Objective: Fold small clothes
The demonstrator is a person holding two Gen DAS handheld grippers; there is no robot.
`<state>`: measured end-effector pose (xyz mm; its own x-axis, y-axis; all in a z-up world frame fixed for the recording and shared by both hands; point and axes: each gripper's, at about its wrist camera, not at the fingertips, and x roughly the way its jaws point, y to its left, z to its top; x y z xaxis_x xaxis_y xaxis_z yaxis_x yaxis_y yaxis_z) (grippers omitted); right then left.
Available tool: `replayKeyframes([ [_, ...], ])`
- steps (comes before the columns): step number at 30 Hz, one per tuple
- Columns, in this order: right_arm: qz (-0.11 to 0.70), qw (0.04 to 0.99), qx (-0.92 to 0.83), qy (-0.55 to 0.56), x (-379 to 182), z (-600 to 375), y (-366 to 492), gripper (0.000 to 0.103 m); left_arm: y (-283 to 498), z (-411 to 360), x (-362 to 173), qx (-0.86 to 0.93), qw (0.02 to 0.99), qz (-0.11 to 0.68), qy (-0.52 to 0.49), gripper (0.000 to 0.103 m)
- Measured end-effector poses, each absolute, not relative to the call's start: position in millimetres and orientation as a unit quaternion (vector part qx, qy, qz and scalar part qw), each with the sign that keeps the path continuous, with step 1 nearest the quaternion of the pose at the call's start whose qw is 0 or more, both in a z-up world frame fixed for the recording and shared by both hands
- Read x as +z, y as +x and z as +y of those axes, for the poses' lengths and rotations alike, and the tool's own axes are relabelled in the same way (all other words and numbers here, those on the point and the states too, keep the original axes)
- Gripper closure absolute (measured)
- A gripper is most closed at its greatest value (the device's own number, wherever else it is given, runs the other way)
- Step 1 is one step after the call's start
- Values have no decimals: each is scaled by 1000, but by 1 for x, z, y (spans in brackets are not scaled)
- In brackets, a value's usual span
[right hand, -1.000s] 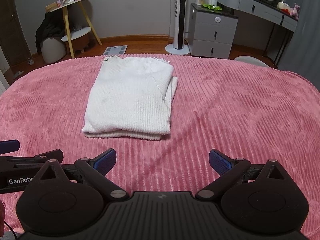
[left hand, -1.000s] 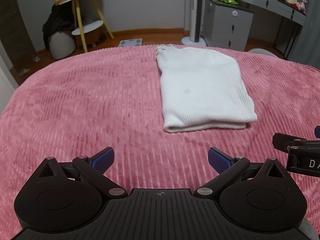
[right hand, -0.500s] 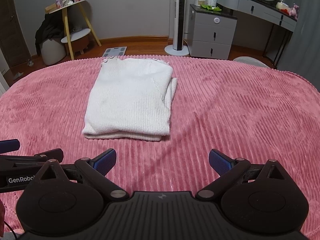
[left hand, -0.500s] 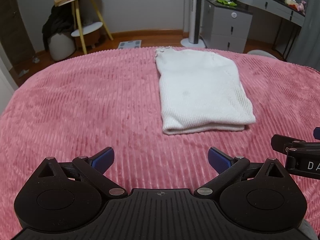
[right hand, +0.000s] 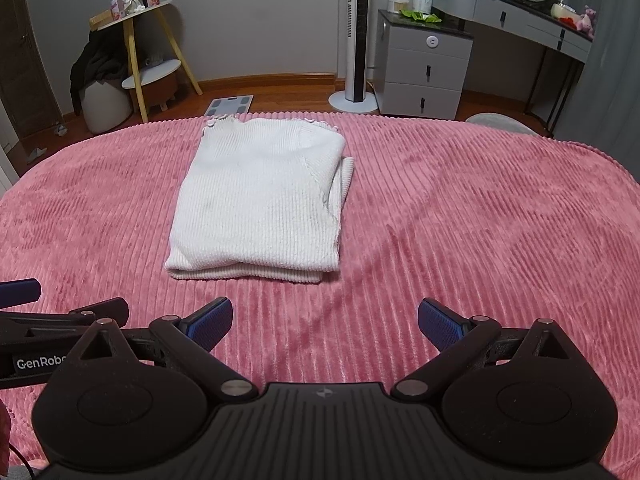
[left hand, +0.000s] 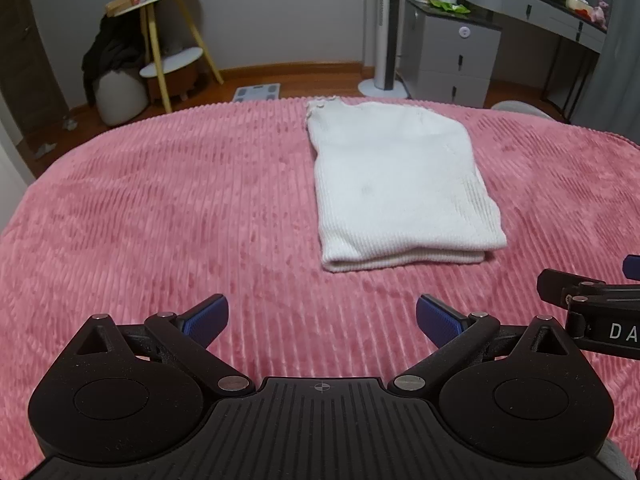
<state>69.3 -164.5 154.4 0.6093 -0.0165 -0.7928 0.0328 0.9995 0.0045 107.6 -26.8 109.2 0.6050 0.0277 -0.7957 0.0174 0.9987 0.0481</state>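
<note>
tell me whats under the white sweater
The folded sweater lies on the pink blanket, with its own lower layers showing at the near edge. Anything hidden between or beneath the layers cannot be seen.

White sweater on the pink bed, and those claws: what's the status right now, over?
Left claw open, empty. Right claw open, empty. White sweater lies folded on pink blanket, untouched. Nothing between claws and sweater.
</note>
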Motion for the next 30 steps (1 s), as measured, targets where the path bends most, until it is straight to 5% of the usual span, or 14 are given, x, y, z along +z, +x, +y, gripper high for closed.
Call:
replayKeyframes([
  [30,437,899,-15,21,154,-161,63,4,105,-28,112,0,898,440,30,0],
])
